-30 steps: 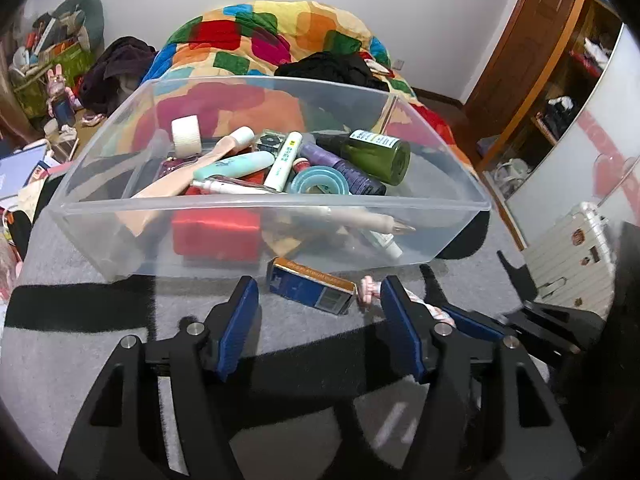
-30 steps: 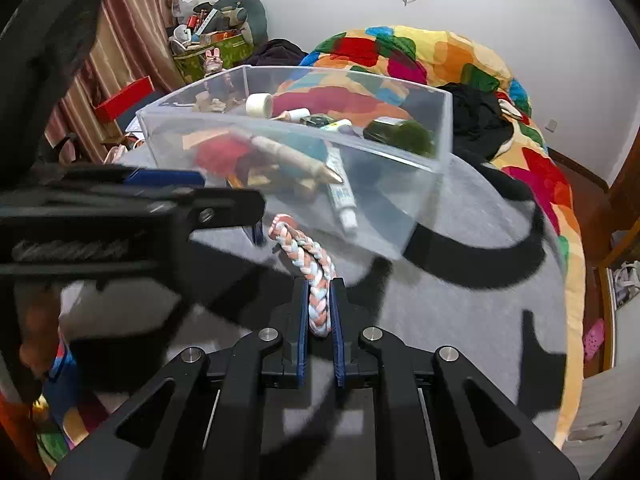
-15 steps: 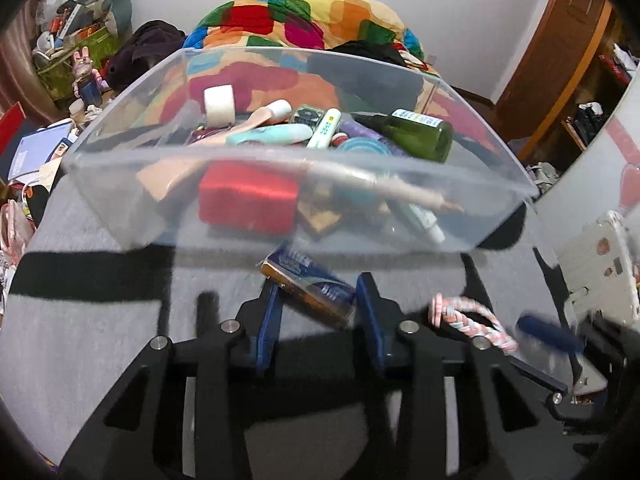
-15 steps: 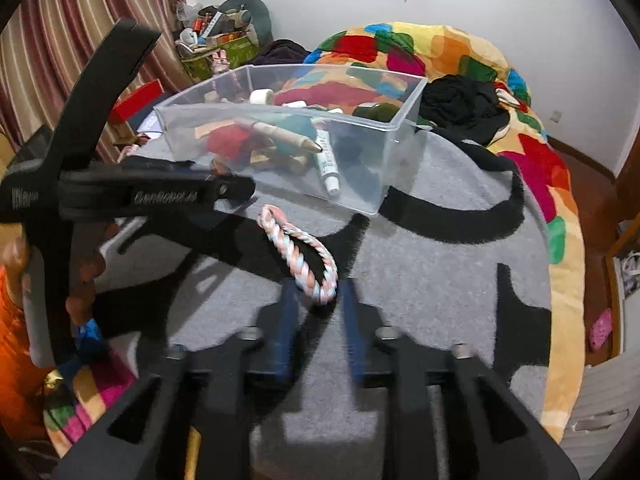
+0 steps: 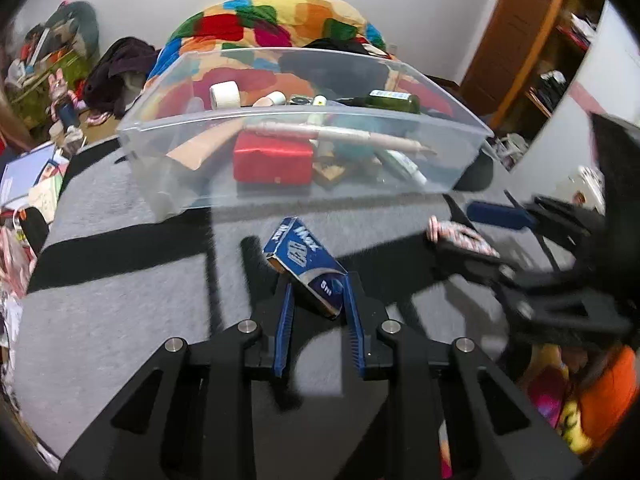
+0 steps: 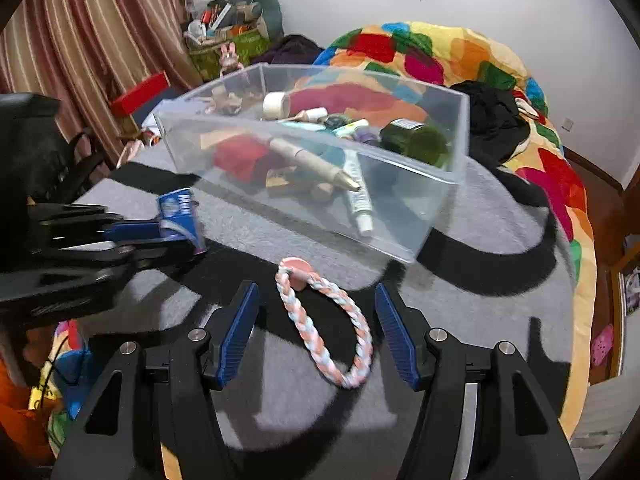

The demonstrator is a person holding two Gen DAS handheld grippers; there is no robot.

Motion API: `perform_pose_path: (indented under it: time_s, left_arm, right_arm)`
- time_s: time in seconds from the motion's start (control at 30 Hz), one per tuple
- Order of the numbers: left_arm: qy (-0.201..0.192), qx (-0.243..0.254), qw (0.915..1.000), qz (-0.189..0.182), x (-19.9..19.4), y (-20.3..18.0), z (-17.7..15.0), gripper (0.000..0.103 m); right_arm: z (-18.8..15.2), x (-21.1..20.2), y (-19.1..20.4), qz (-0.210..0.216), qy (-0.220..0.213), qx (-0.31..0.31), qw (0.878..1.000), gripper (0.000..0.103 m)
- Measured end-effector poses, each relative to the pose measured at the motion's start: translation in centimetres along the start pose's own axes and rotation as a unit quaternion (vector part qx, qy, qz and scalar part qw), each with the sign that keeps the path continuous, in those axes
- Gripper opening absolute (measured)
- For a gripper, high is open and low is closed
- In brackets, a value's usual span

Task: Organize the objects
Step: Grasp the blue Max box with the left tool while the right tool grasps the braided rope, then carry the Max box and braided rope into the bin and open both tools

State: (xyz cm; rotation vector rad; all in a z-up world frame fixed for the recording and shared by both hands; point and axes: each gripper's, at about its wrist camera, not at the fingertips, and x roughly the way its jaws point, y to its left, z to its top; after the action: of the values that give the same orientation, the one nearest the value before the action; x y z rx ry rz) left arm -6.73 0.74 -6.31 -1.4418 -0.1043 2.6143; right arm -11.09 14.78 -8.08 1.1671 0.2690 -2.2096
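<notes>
My left gripper (image 5: 318,292) is shut on a small blue box (image 5: 306,264) and holds it tilted above the grey blanket, in front of the clear plastic bin (image 5: 304,196). The box also shows in the right wrist view (image 6: 178,216), held in the left gripper (image 6: 176,236). My right gripper (image 6: 316,312) is open, its fingers on either side of a pink, white and blue braided rope ring (image 6: 324,328) that lies on the blanket. The ring also shows in the left wrist view (image 5: 460,236). The bin (image 6: 400,208) holds several items: a red box, pens, tubes, a green bottle, a tape roll.
A grey and black blanket (image 6: 500,320) covers the surface. A colourful quilt (image 5: 280,16) and dark clothes lie behind the bin. Cluttered bags and boxes stand at far left (image 5: 48,68). A wooden door and shelves stand at right (image 5: 532,40).
My left gripper closed on the blue box and lifted it back from the bin. My right gripper let go of the rope ring, opened wide and pulled back.
</notes>
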Motion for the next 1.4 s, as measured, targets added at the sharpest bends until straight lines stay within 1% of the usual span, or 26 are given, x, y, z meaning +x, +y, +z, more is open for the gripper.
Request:
perform_pose_path:
  time_s: [0.07, 0.1, 0.17, 0.2, 0.23, 0.27, 0.4, 0.43, 0.5, 0.53, 0.57, 0.6, 0.63, 0.7, 0.8, 0.97, 1.13, 1.4]
  left_arm:
    - [-0.005, 0.008, 1.0000, 0.002, -0.7, 0.0, -0.3, 0.025]
    - [-0.007, 0.012, 0.9999, 0.004, -1.0, 0.0, -0.3, 0.028]
    - [-0.010, 0.015, 0.9998, 0.008, -1.2, -0.1, -0.2, 0.039]
    - [-0.013, 0.014, 0.9997, 0.013, -1.2, -0.1, -0.1, 0.051]
    - [-0.016, 0.013, 0.9997, 0.016, -1.1, -0.2, 0.0, 0.059]
    - [-0.017, 0.012, 0.9996, 0.018, -0.9, -0.4, 0.2, 0.060]
    - [-0.007, 0.016, 0.9995, 0.027, 0.5, -0.7, 1.0, 0.062]
    - [-0.003, 0.015, 0.9993, 0.033, 1.0, -0.7, 1.1, 0.062]
    - [0.004, 0.009, 0.9991, 0.041, 2.0, -0.5, 1.0, 0.062]
    - [-0.005, 0.008, 0.9990, 0.044, 2.1, -0.5, 1.0, 0.060]
    - [-0.014, 0.009, 0.9986, 0.049, 2.1, -0.4, 0.9, 0.057]
    - [-0.020, 0.009, 0.9984, 0.052, 2.1, -0.3, 0.8, 0.046]
    - [-0.024, 0.007, 0.9983, 0.053, 2.1, -0.1, 0.8, 0.038]
    - [-0.028, -0.003, 0.9985, 0.046, 1.9, 0.5, 0.8, 0.027]
    - [-0.031, -0.019, 0.9988, 0.032, 1.4, 1.2, 0.8, 0.027]
    - [-0.050, -0.022, 0.9980, 0.033, 0.2, 1.2, 1.0, 0.027]
    - [-0.079, -0.014, 0.9966, 0.022, -2.2, 0.6, 1.5, 0.027]
    - [-0.130, -0.005, 0.9912, 0.021, -5.8, 0.2, 3.4, 0.027]
  right_arm:
    - [0.1, 0.7, 0.2, -0.004, 0.007, 0.002, 1.000, 0.057]
    - [0.0, 0.9, 0.2, -0.006, 0.007, 0.002, 1.000, 0.057]
    - [0.0, 1.1, 0.4, -0.018, 0.004, -0.004, 1.000, 0.057]
    - [0.0, 1.1, 0.6, -0.021, 0.001, -0.005, 1.000, 0.052]
    - [0.0, 1.0, 0.7, -0.021, 0.000, -0.007, 1.000, 0.044]
    - [0.0, 1.0, 0.8, -0.021, -0.001, -0.008, 1.000, 0.040]
    - [0.0, 0.9, 0.9, -0.024, -0.005, -0.007, 1.000, 0.020]
    - [0.0, 0.8, 0.8, -0.025, -0.007, -0.002, 1.000, 0.015]
    - [0.0, 0.6, 0.6, -0.023, -0.011, 0.005, 1.000, 0.012]
    - [0.0, 0.5, 0.4, -0.021, -0.013, 0.010, 1.000, 0.012]
    - [0.0, 0.3, 0.3, -0.017, -0.017, 0.016, 1.000, 0.012]
    - [0.0, 0.2, 0.2, -0.016, -0.019, 0.018, 1.000, 0.012]
    - [0.0, 0.0, 0.1, -0.015, -0.022, 0.021, 0.999, 0.012]
    - [0.2, -0.6, 0.0, -0.014, -0.032, 0.027, 0.999, 0.012]
    - [0.6, -1.6, -0.1, -0.008, -0.049, 0.035, 0.998, 0.012]
    - [1.3, -3.2, -0.2, 0.005, -0.073, 0.048, 0.996, 0.012]
    - [2.4, -4.9, -0.2, 0.018, -0.099, 0.053, 0.993, 0.012]
    - [5.4, -6.8, 0.0, 0.009, -0.143, 0.049, 0.988, 0.012]
